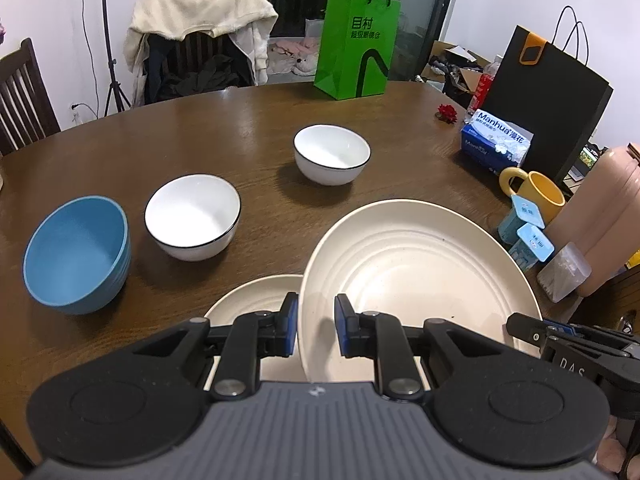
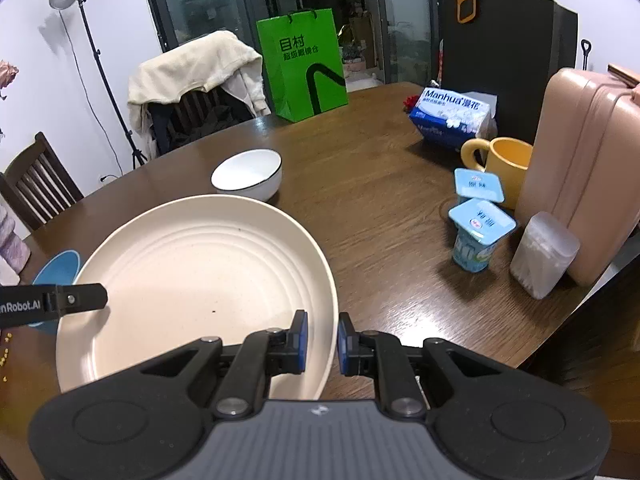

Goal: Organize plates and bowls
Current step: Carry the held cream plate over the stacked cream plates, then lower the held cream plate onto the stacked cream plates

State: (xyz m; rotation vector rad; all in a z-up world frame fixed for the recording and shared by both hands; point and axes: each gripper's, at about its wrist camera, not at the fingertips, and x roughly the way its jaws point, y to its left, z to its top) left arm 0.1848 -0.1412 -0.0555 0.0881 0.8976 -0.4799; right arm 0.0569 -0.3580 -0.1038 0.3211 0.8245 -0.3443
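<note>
I am gripping the big plate (image 1: 416,264) with my left gripper (image 1: 316,326) at nine o'clock and my right gripper (image 2: 323,340) at four o'clock, above a second plate (image 1: 256,300).

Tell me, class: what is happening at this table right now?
A person is holding a large cream plate with two claws, the left claw clamped on its left rim and the right claw on its right rim. The plate hangs over a second cream plate on the table. A blue bowl and two white bowls stand separately.
</note>
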